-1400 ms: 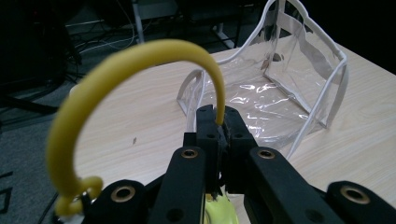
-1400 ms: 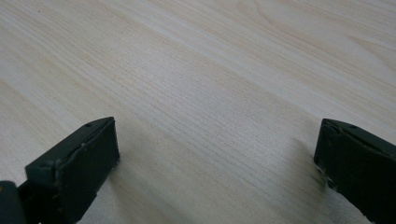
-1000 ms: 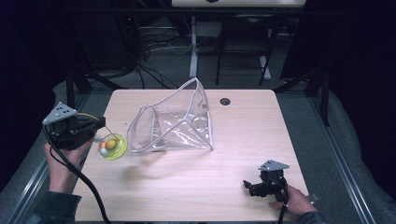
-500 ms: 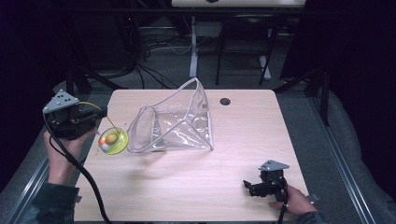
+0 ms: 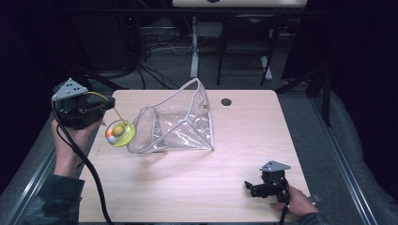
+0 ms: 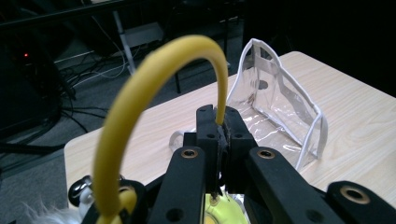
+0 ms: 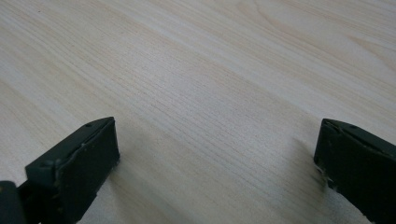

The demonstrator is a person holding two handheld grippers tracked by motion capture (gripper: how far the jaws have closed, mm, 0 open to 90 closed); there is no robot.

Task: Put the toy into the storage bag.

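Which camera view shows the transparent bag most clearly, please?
The high view: the transparent bag lies whole on the table, its wide mouth facing the yellow toy that hangs from the left gripper. The left gripper view shows the bag partly, behind the jaws and yellow loop. The right gripper view shows bare wood.

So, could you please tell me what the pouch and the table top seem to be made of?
The pouch looks like clear, glossy soft plastic with white edge binding: the table shows through it and it creases. The table top looks like pale wood or laminate, matt, with fine grain lines.
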